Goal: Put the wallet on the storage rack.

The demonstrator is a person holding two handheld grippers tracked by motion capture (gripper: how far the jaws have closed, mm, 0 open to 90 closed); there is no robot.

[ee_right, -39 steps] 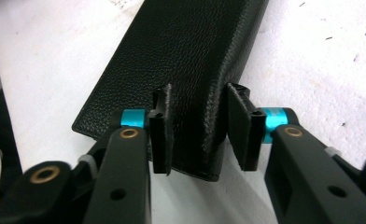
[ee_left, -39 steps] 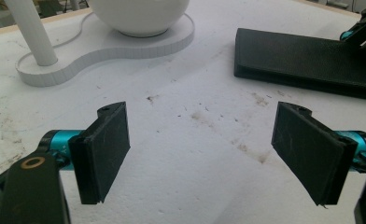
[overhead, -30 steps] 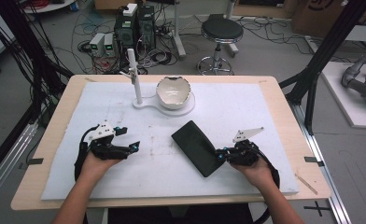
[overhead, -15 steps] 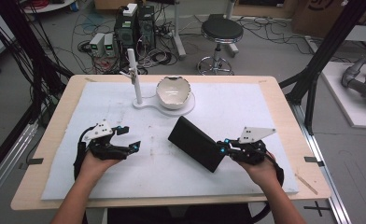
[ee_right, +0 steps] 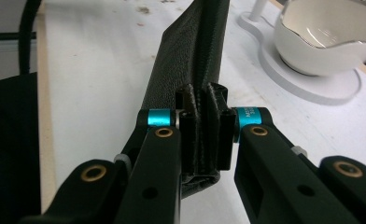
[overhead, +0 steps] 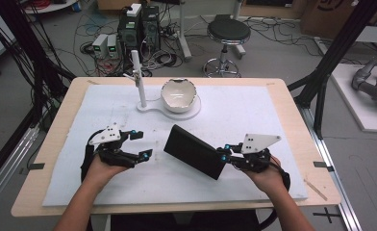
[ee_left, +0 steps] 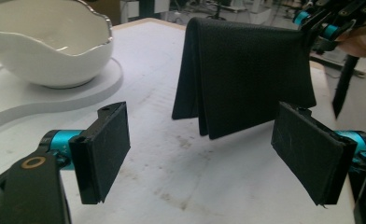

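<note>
The right gripper (overhead: 223, 155) is clamped on one end of the black textured folded wallet (overhead: 195, 150), holding it tilted and raised off the white foam mat (overhead: 254, 115) that covers the wooden desk (overhead: 292, 115). In the right gripper view the jaws hide the wallet's near end. To the left of the wallet, the left gripper (overhead: 141, 143) hovers with its jaws apart, holding nothing. Beyond the wallet sits the white wavy-rimmed ceramic bowl (overhead: 178, 95) on a flat white base beside a white upright post (overhead: 139, 77).

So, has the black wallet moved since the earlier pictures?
Yes. The wallet, clamped in the right gripper, has lifted and shifted toward the bowl.
</note>
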